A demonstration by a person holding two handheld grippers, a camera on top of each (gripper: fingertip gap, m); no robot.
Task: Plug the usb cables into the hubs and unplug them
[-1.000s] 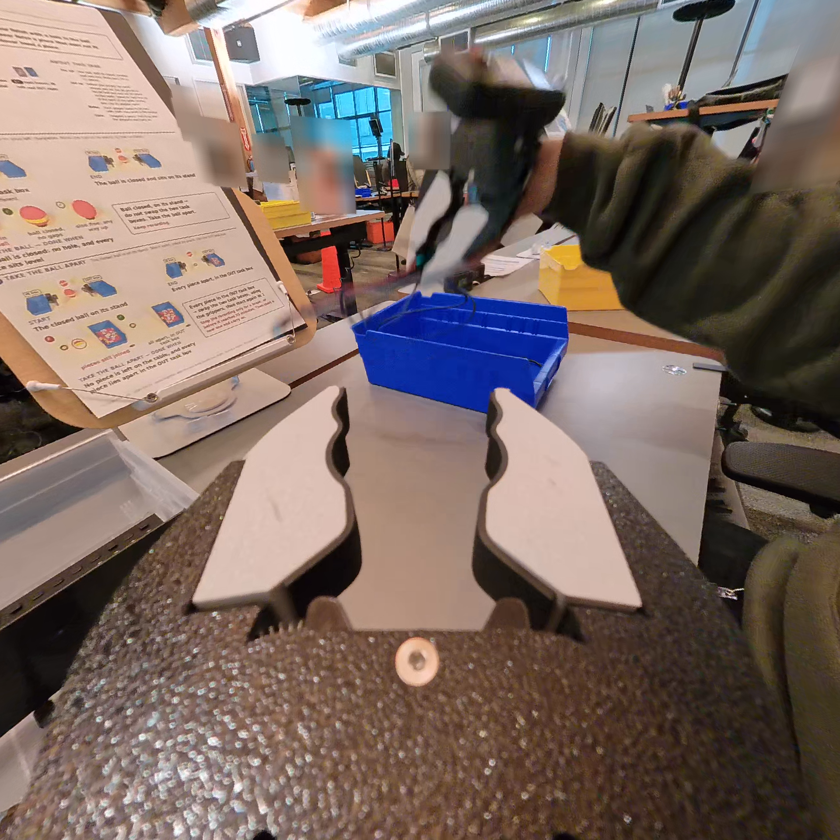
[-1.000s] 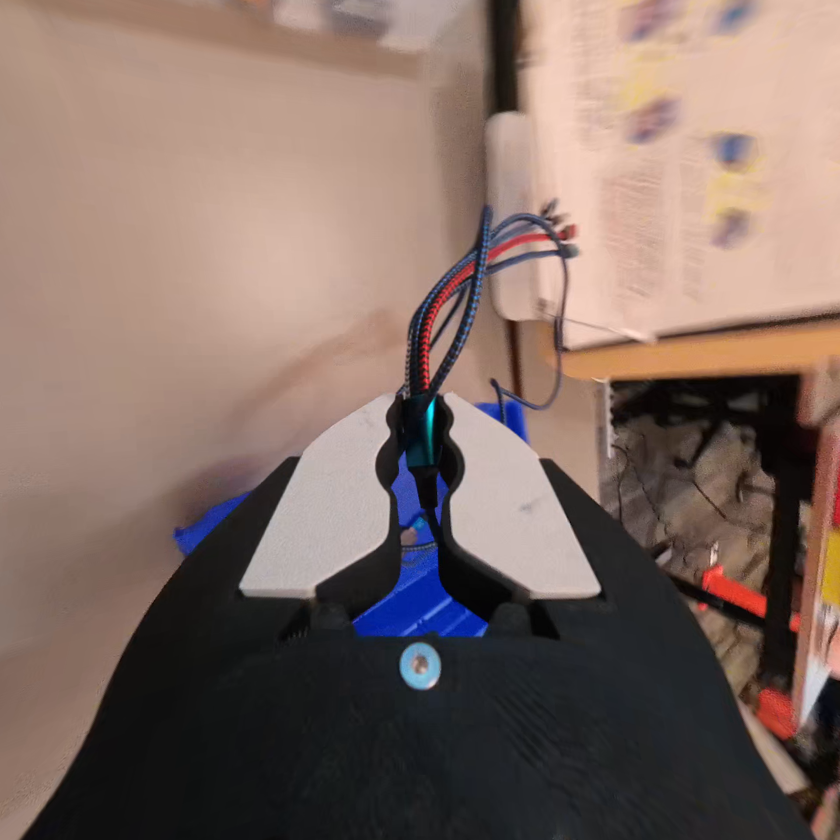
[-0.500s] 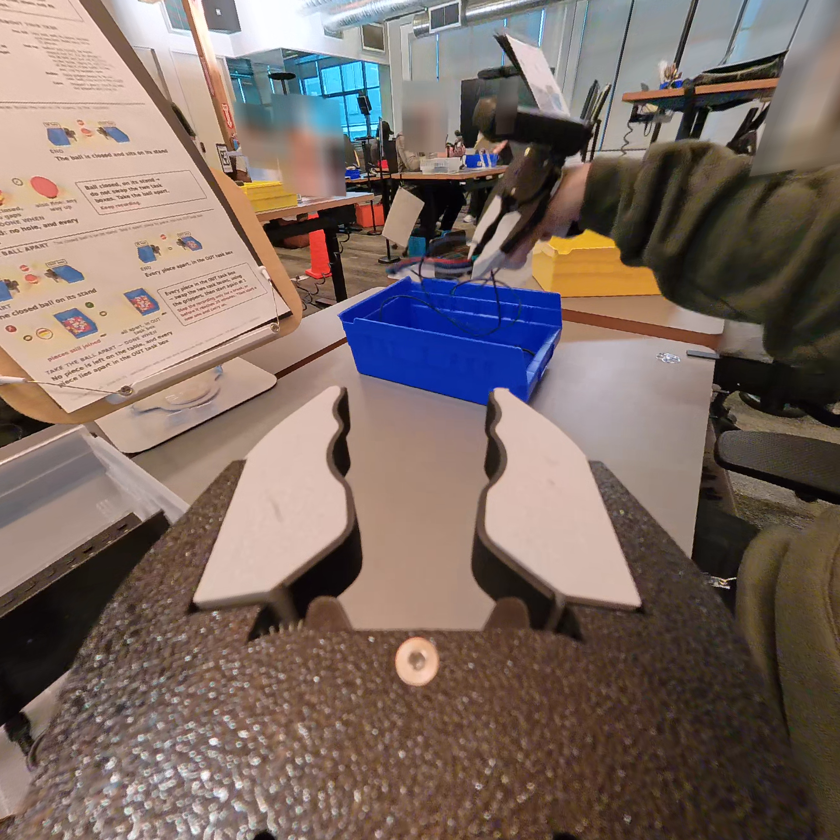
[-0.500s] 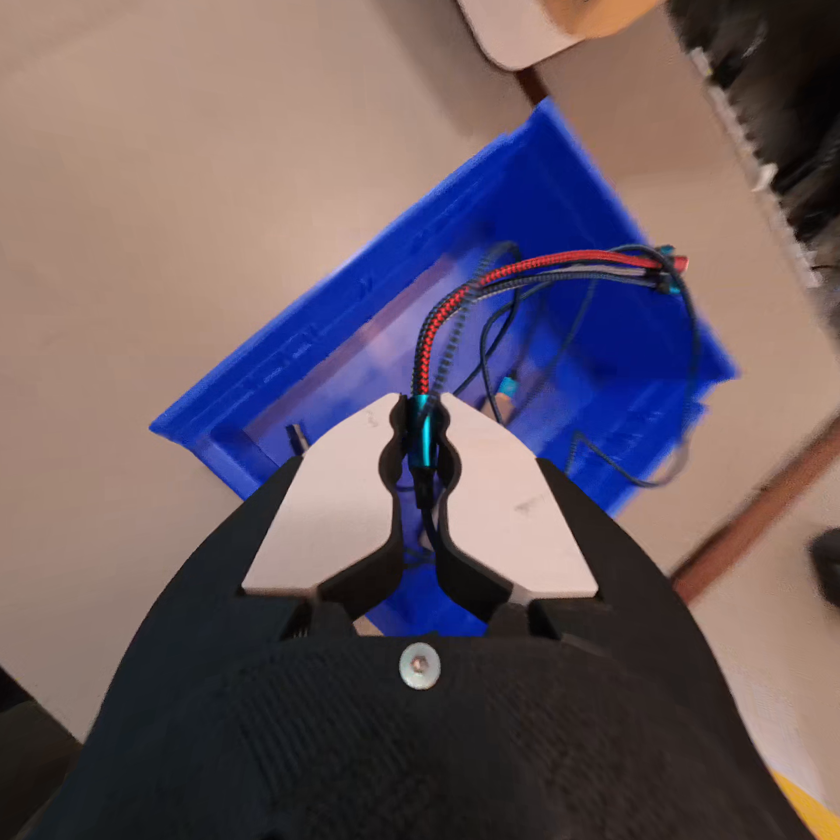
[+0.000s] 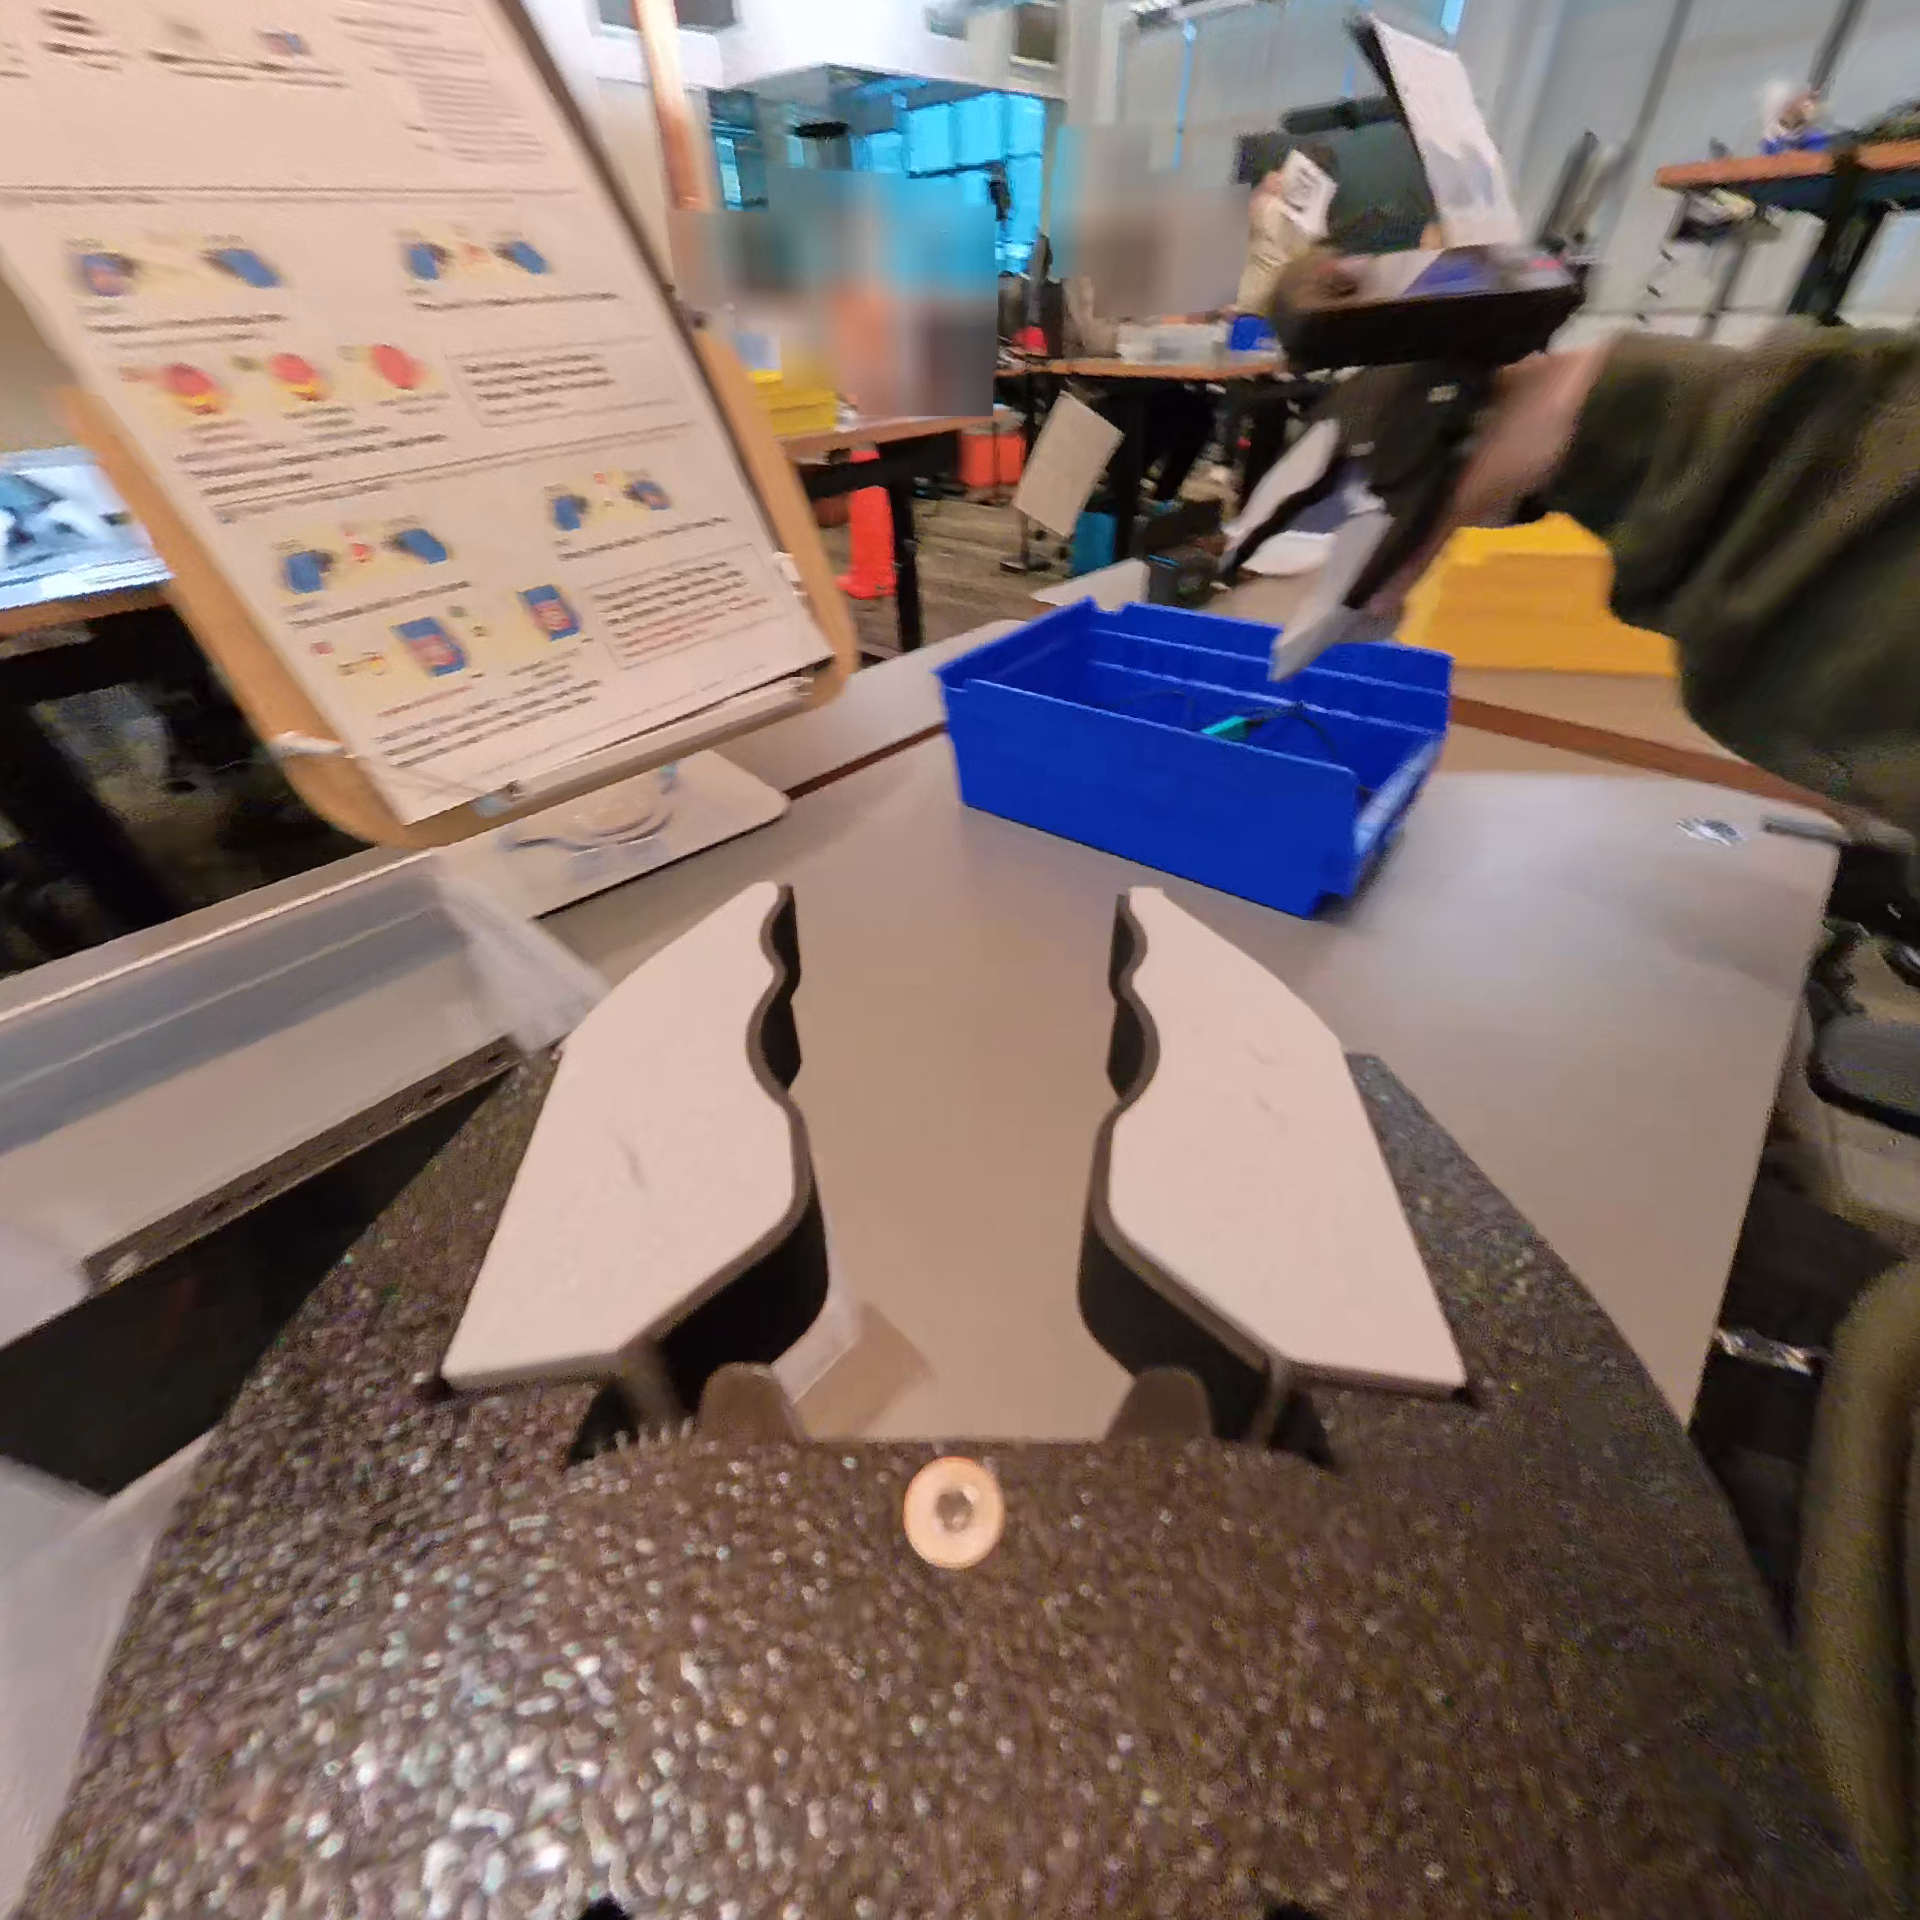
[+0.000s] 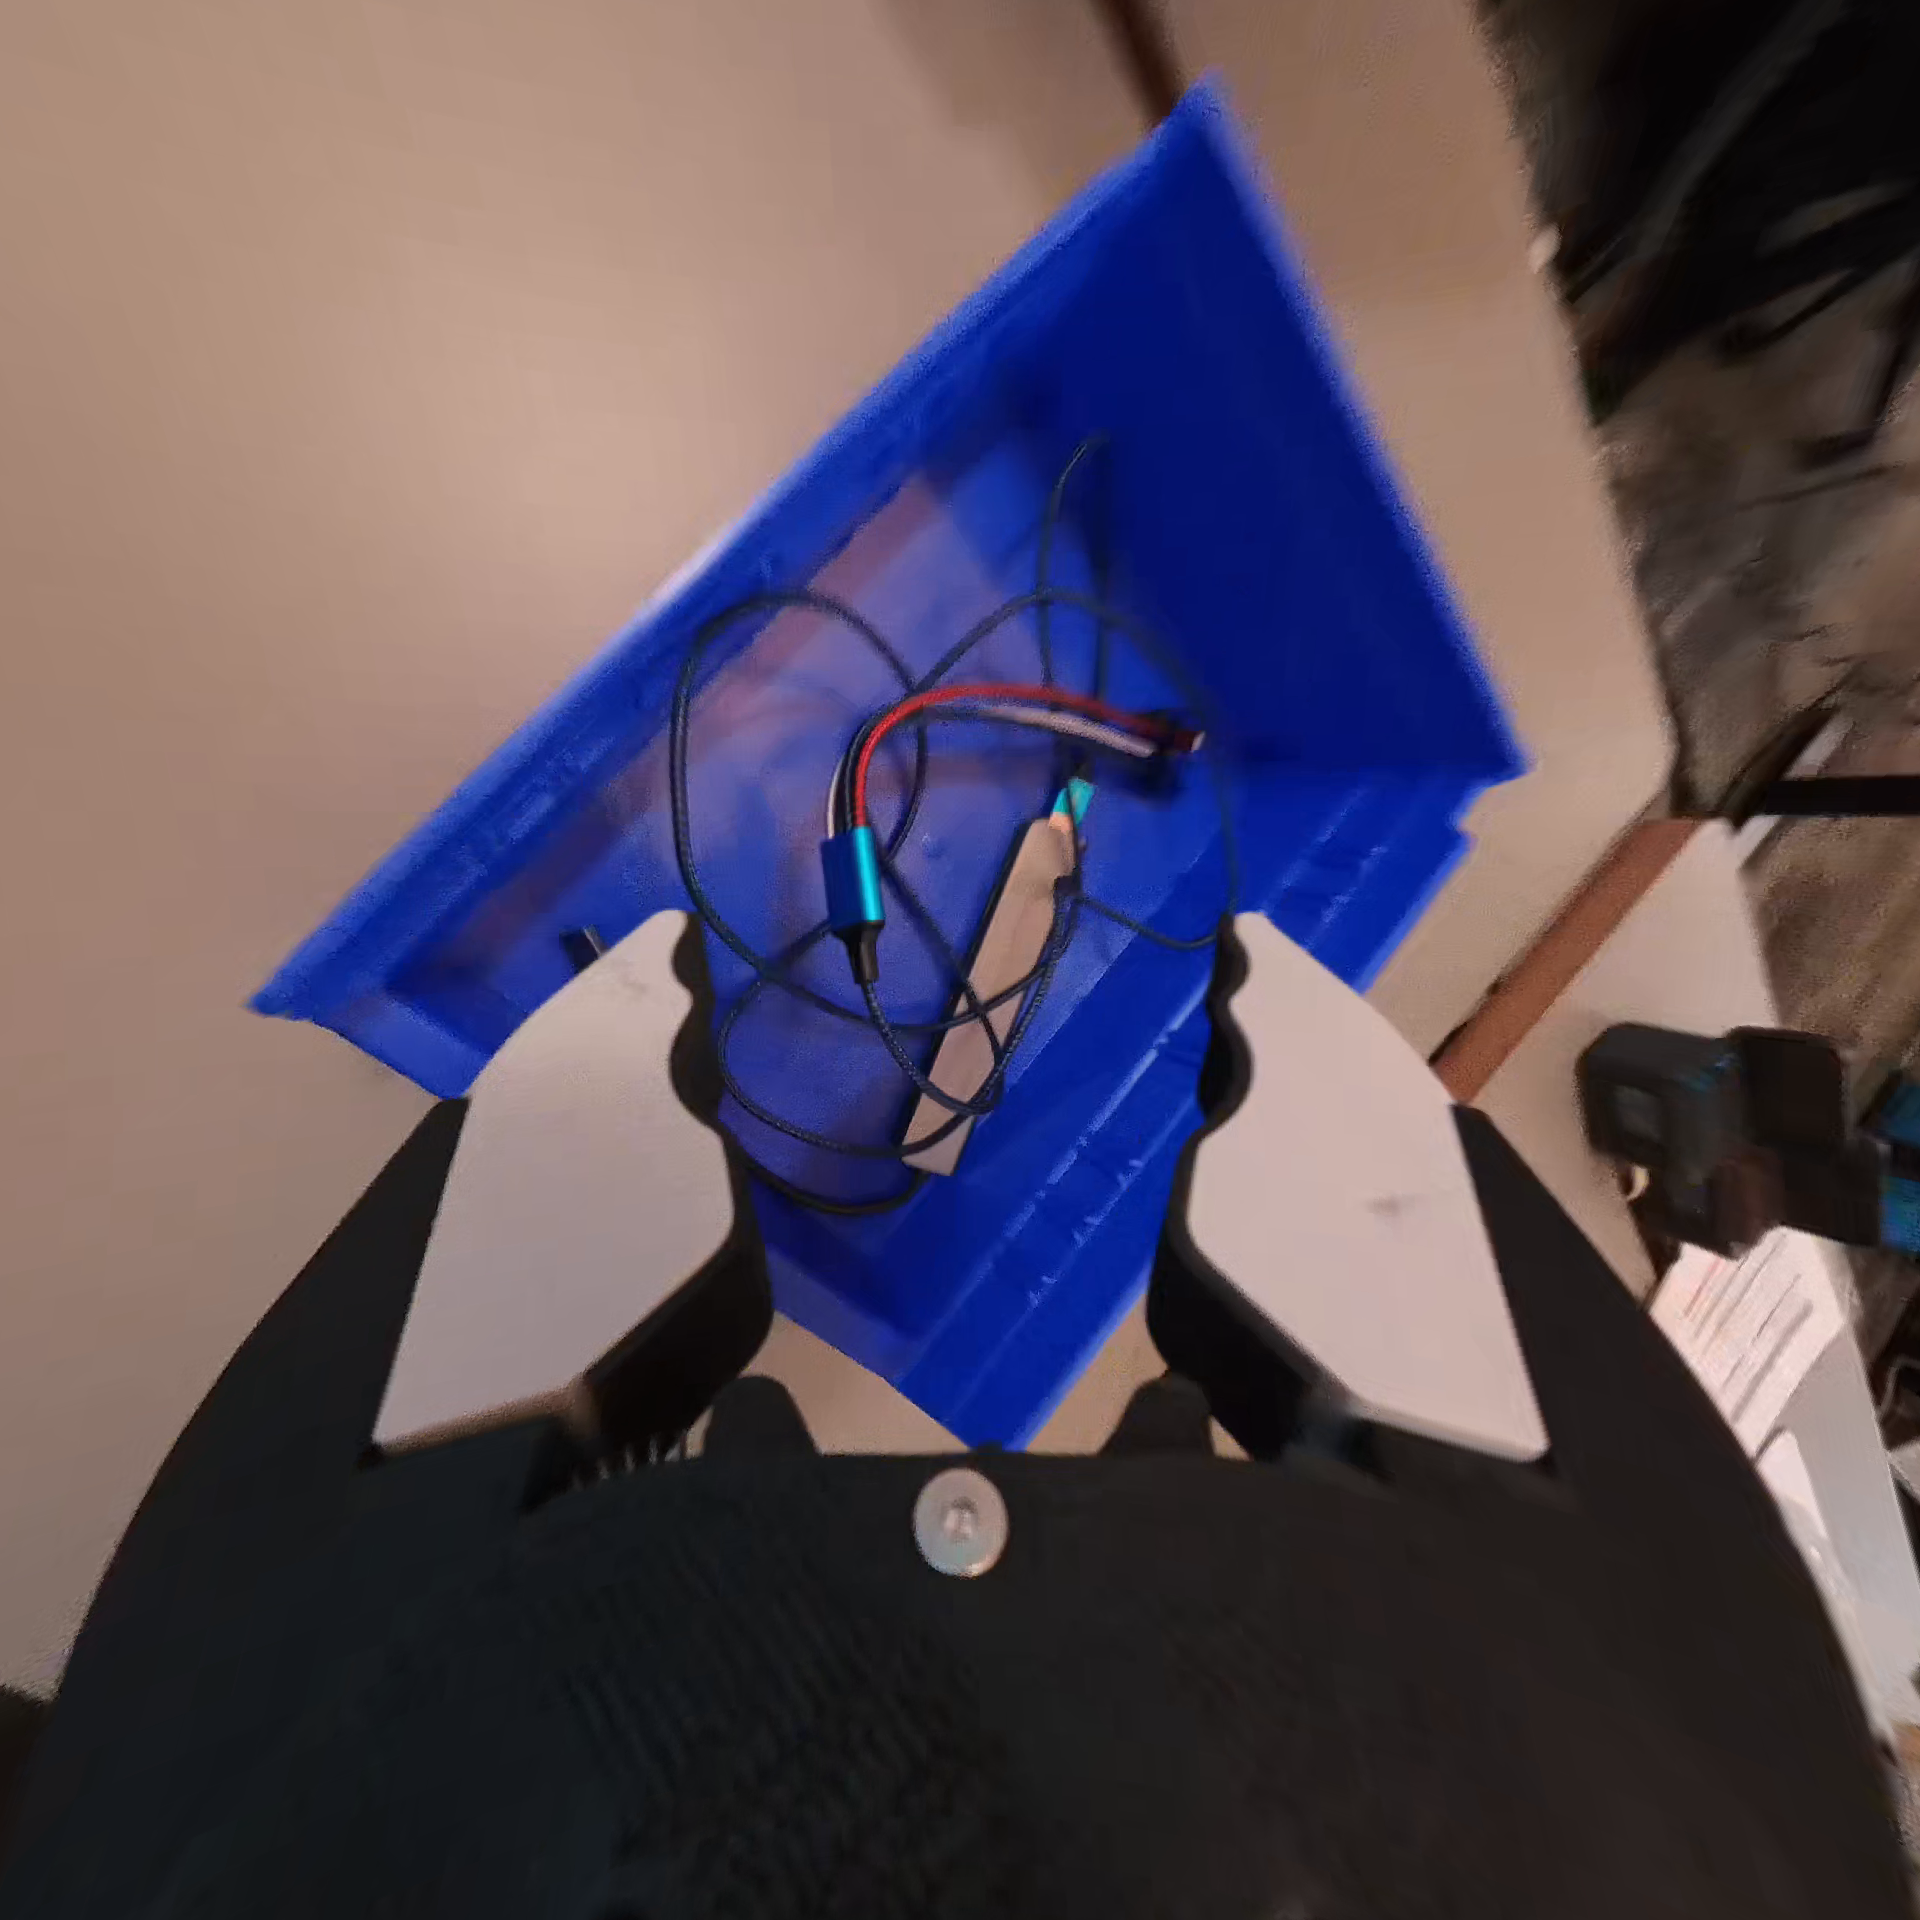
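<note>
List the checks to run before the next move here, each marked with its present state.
1. Right gripper open and empty: ok, jaws stand wide above the blue bin.
2. USB cable lies wholly inside the bin: ok, with its coil.
3. Silver hub lies in the bin: ok, under cable loops.
4. Cable unplugged from the hub: cannot tell, a teal connector sits at its far end.
5. Left gripper open and empty: ok, over bare table.
6. Bin stands flat on the table: ok.

Glossy blue plastic bin [image 6: 1226, 343], braided cables [image 6: 904, 1049].
</note>
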